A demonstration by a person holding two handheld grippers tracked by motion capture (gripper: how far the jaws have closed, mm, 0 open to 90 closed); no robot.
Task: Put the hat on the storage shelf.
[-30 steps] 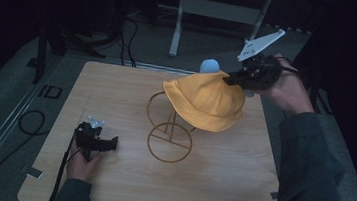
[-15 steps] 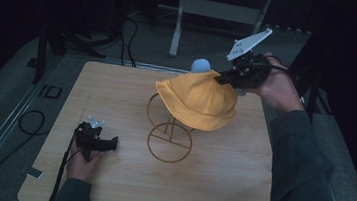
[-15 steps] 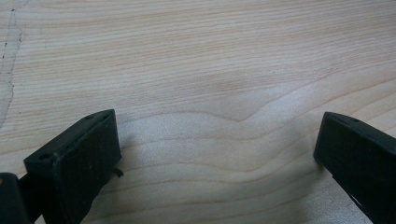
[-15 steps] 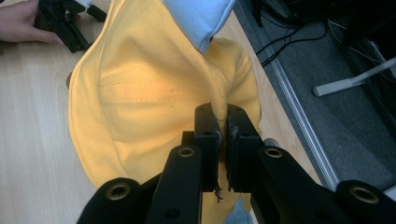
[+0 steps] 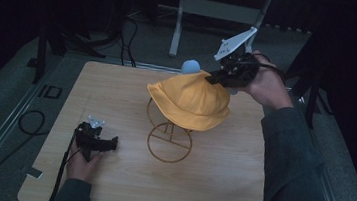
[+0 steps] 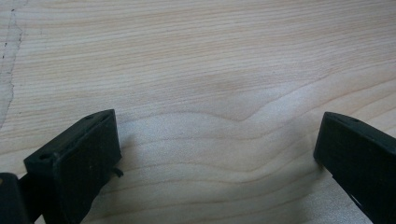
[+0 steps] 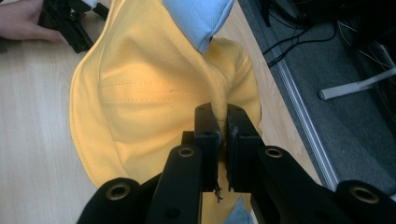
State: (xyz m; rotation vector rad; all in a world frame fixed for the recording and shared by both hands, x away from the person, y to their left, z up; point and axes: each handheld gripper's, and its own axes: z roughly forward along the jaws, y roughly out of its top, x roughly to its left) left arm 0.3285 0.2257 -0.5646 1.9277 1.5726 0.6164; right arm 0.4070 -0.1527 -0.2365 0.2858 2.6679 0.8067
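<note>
A yellow bucket hat (image 5: 190, 100) hangs over a gold wire stand (image 5: 169, 139) in the middle of the wooden table (image 5: 237, 187). My right gripper (image 5: 217, 78) is shut on a fold of the hat's crown; in the right gripper view the two black jaws pinch the yellow fabric (image 7: 140, 93) between them at my right gripper (image 7: 223, 114). A light blue piece (image 5: 190, 66) pokes out at the hat's top (image 7: 198, 16). My left gripper (image 5: 111, 144) rests on the table at the front left, held by a hand, its jaws wide apart over bare wood (image 6: 219, 140).
Past the table's far edge stands a grey metal frame (image 5: 216, 9) on the dark floor, with black cables (image 5: 133, 30) beside it. A cable (image 5: 28, 125) loops on the floor left of the table. The stand's ring base (image 5: 169, 147) lies on the wood.
My right gripper has carried the hat leftward and slightly down over the stand. The left gripper has stayed put.
</note>
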